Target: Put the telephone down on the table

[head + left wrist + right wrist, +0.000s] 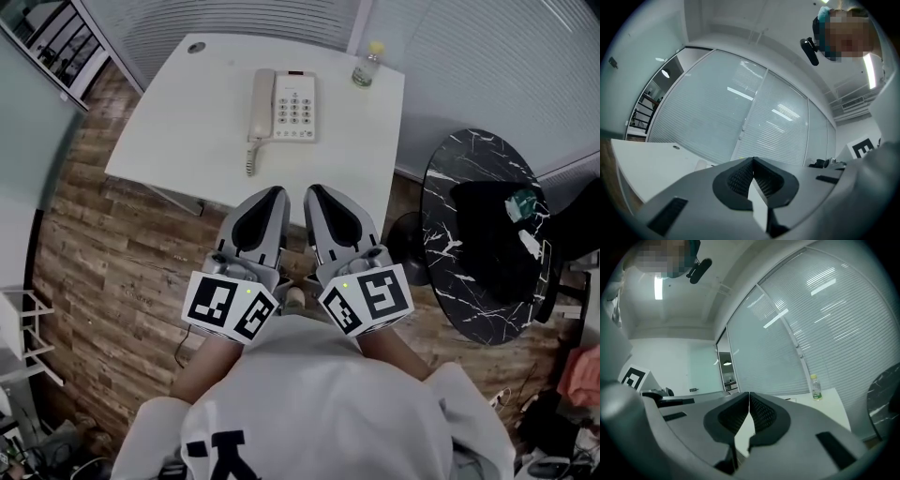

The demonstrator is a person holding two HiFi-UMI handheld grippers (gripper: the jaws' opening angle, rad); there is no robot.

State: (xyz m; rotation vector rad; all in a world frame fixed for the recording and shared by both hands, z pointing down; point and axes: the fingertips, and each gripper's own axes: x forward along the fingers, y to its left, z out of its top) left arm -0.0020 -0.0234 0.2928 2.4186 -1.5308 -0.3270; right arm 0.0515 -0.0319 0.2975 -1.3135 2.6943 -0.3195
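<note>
Telephone point(283, 106), cream, is seen lying flat on the white table point(178, 141) towards its far edge. Its handset is set along its left side and its coiled cord point(250, 161) is trailed towards the table's near edge. The key markings are too small to be read. A clear bottle point(367, 64) with a yellow cap is stood at the table's far right corner; its label cannot be read in either view that shows it. The left gripper point(276, 193) and the right gripper point(313, 191) are held side by side just short of the table's near edge and are pointed across it. Each pair of jaws is pressed together at the tips, with nothing between them. In the gripper views the near part of the table is hidden by each gripper's own body, and the telephone cannot be made out with certainty. Black square markers are carried on both grippers' cubes. A dark print on the person's white top is cut off by the lower edge of the head view.
</note>
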